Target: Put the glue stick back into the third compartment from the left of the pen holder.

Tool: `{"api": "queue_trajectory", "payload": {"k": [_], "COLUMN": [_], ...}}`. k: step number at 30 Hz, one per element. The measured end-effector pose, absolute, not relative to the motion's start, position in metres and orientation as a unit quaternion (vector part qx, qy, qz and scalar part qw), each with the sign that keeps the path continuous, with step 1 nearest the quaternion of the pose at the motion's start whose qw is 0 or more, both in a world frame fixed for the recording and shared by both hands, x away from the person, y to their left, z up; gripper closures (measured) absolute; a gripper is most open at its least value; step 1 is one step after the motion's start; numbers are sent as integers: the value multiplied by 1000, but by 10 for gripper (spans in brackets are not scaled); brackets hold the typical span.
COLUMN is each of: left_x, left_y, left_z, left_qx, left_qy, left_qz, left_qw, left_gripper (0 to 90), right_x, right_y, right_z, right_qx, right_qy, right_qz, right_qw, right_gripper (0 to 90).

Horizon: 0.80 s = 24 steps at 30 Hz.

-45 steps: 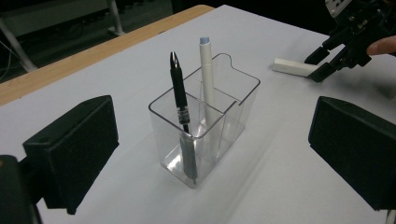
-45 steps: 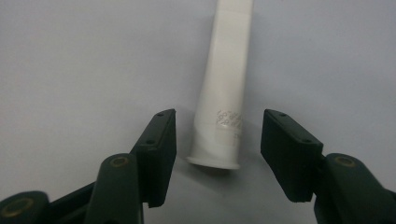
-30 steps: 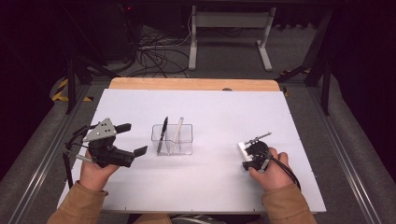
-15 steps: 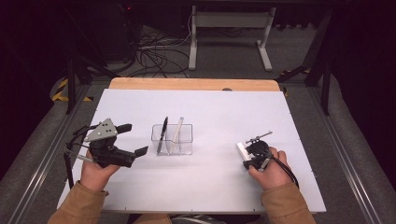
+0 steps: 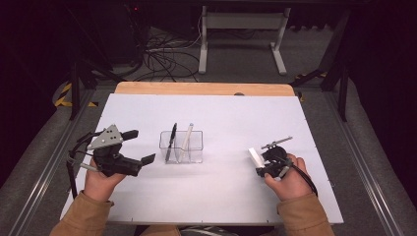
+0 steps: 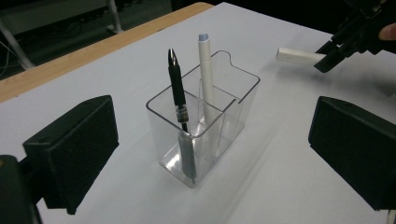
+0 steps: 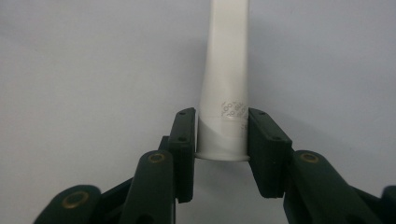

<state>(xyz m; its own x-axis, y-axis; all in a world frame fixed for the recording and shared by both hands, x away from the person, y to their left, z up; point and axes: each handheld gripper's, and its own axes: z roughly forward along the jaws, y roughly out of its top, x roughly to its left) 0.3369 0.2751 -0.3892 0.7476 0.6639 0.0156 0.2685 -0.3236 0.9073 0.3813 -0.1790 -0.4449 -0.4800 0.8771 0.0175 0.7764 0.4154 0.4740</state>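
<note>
A clear two-compartment holder stands mid-table, also seen in the left gripper view. A black pen and a white pen stand upright in separate compartments. My left gripper is open just left of the holder, its jaws wide apart and facing it, touching nothing. At the right, my right gripper is shut on the flared end of a short white tube, held low over the table and pointing away from the hand.
White table sheet with a wooden strip along the far edge. Beyond it are a desk frame and floor cables. Open sheet lies between the holder and the right hand.
The right hand with the white tube has shifted very slightly toward the near edge. The left gripper and the holder have not moved.
</note>
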Motion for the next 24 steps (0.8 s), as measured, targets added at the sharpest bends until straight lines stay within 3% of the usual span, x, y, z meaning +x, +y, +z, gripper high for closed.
{"api": "queue_trajectory", "payload": {"k": [24], "left_x": [335], "left_y": [278], "left_z": [-387], "left_qx": [785], "left_qy": [295], "left_qz": [202], "left_qw": [506], "left_gripper": [24], "right_x": [368], "right_y": [-177], "right_z": [-408], "right_qx": [452], "right_qy": [842], "right_qz": [260], "right_qw": [139], "right_gripper": [651]}}
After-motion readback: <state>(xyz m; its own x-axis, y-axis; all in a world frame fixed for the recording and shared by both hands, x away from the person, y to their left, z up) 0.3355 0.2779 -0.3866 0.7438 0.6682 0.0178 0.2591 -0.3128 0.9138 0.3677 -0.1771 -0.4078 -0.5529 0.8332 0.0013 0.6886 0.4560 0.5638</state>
